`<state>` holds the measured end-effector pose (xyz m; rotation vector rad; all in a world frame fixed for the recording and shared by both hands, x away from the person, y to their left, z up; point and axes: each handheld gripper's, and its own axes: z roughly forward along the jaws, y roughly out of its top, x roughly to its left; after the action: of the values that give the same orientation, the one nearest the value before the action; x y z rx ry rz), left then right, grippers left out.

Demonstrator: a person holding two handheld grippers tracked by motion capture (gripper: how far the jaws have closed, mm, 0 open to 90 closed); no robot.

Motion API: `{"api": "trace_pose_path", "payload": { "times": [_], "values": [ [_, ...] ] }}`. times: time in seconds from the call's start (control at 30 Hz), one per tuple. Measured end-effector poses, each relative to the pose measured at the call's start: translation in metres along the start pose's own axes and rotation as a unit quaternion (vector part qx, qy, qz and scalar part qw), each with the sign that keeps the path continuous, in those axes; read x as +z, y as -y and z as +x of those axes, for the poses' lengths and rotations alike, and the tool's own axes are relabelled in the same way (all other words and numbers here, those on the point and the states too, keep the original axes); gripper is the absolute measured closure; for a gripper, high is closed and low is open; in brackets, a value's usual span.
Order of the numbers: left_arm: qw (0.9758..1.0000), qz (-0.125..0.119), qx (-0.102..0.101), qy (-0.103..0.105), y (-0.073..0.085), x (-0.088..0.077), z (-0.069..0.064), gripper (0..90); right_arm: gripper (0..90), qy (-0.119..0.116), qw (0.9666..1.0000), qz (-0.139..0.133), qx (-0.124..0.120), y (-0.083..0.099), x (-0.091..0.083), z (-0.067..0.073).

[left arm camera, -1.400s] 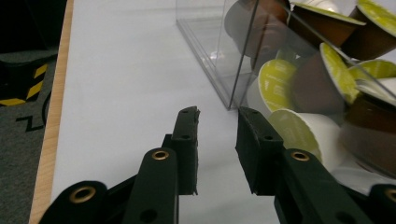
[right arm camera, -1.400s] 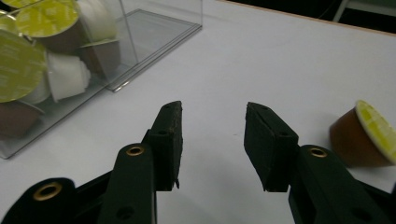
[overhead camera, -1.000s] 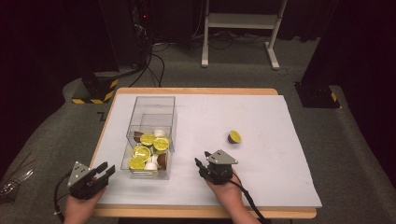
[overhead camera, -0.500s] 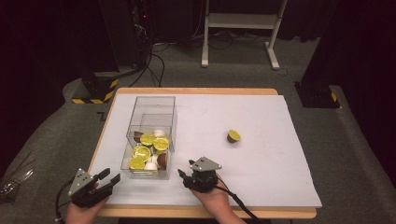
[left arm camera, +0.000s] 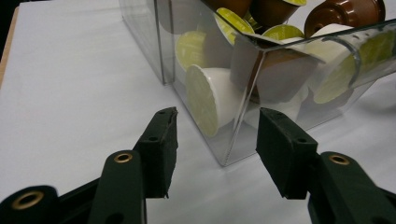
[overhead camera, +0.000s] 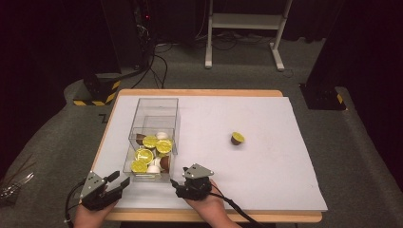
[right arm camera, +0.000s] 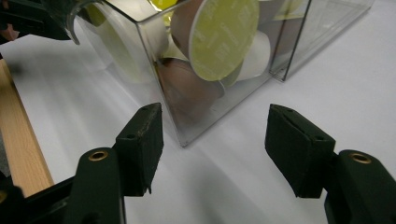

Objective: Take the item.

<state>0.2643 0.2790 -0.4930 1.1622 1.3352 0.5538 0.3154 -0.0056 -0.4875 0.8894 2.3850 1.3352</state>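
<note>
— Now, both grippers? 
— Left gripper (overhead camera: 116,183) gaping, empty; right gripper (overhead camera: 179,186) just widened, empty, each at a near corner of the box (overhead camera: 154,137). 
— Beyond? 
— Pods (overhead camera: 151,154) inside; one pod (overhead camera: 237,138) alone, well right.

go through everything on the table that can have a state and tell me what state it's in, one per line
Clear plastic box: open-topped, upright, its near part holding coffee capsules.
Capsules in box: piled loosely, some on their sides.
Lone capsule: tipped on the white mat, apart from the box.
Left tongs: open, holding nothing.
Right tongs: open, holding nothing.
</note>
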Motion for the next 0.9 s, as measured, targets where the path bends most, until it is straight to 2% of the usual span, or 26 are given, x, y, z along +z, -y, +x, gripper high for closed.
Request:
{"api": "trace_pose_path", "payload": {
  "times": [0.1, 0.2, 0.23, 0.33, 0.5, 0.6, 0.77, 0.8, 0.87, 0.9],
  "values": [
    [0.9999, 0.005, 0.01, 0.009, 0.0, 0.001, 0.0, 49.6, 37.5, -0.002, 1.0, -0.001, -0.006, -0.002, 0.002, 0.004],
    [0.9999, 0.004, 0.004, 0.015, 0.002, 0.002, -0.003, 52.6, 40.3, -0.003, 0.9999, -0.003, -0.01, -0.005, 0.003, 0.007],
    [0.9997, 0.008, 0.01, 0.019, 0.002, 0.002, -0.003, 53.4, 42.2, -0.003, 0.9999, -0.004, -0.012, -0.006, 0.004, 0.008],
    [0.9997, -0.004, -0.01, 0.023, 0.003, 0.004, -0.008, 57.8, 47.0, -0.007, 0.9998, -0.008, -0.018, -0.01, 0.005, 0.009],
    [0.9994, -0.004, 0.002, 0.034, 0.004, 0.002, -0.011, 63.3, 52.3, -0.01, 0.9995, -0.012, -0.026, -0.01, 0.008, 0.014],
    [0.9994, -0.002, 0.012, 0.031, 0.004, 0.002, -0.011, 63.6, 53.4, -0.012, 0.9996, -0.013, -0.024, -0.01, 0.009, 0.015],
    [0.9996, -0.009, 0.005, 0.025, 0.003, 0.003, -0.012, 65.6, 56.6, -0.013, 0.9993, -0.017, -0.029, -0.011, 0.01, 0.017],
    [0.9996, -0.008, 0.013, 0.024, 0.002, 0.003, -0.011, 66.5, 56.8, -0.013, 0.9994, -0.017, -0.028, -0.012, 0.01, 0.017],
    [0.9997, -0.008, 0.009, 0.02, 0.001, 0.003, -0.01, 68.1, 57.2, -0.012, 0.9994, -0.018, -0.028, -0.013, 0.01, 0.016],
    [0.9997, -0.005, 0.016, 0.021, 0.0, 0.003, -0.009, 68.3, 57.4, -0.012, 0.9993, -0.019, -0.03, -0.013, 0.011, 0.016]
  ]
}}
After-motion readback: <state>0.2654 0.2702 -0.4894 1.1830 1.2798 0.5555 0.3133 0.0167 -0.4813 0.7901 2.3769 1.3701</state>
